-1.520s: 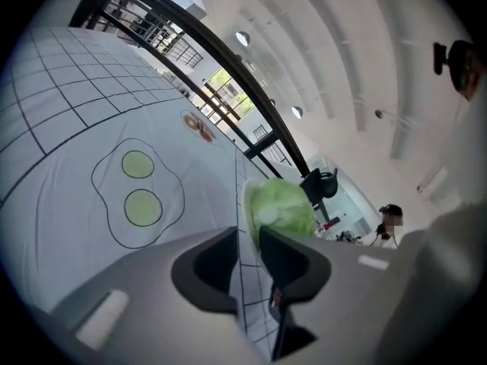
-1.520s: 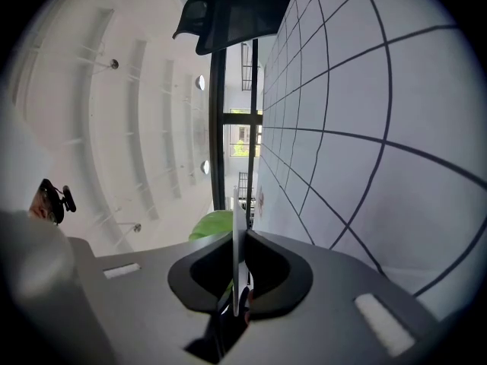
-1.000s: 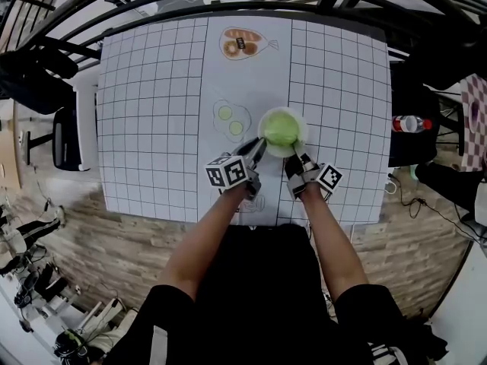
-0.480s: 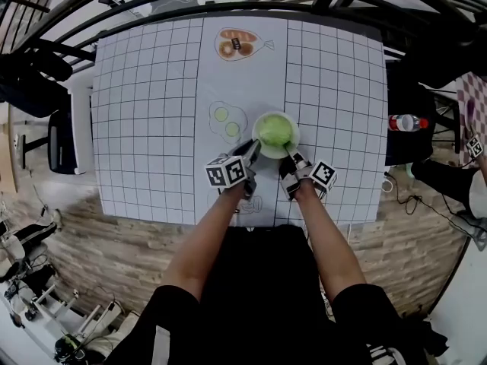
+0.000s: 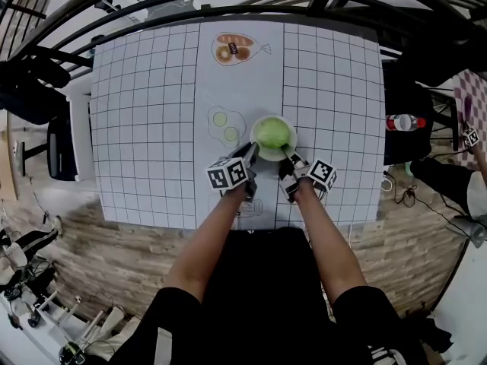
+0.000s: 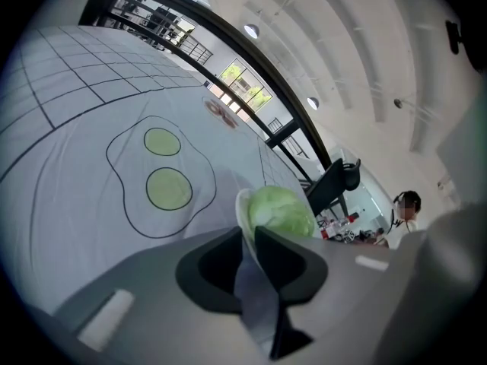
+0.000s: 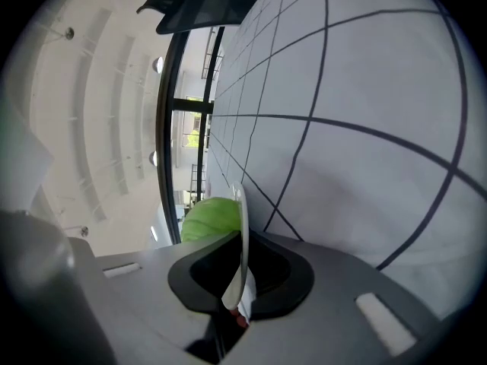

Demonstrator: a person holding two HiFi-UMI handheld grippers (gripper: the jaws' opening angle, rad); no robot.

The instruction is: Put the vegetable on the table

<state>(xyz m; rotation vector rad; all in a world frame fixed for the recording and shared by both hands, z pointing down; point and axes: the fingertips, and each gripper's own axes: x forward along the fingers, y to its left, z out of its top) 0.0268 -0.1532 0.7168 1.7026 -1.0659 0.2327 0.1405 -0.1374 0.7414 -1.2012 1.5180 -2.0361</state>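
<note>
The vegetable (image 5: 273, 132), a green leafy head, sits on a white plate (image 5: 256, 128) at the middle of the table (image 5: 144, 112), with a printed outline of two green circles (image 5: 226, 125) just left of it. The left gripper (image 5: 251, 152) is at the plate's lower-left rim, its jaws just opened and slightly apart around that rim, while the right gripper (image 5: 288, 155) is clamped on the lower-right rim. Bare gridded cloth spreads wide to the left, right and top, but the table's near edge runs close below both grippers.
</note>
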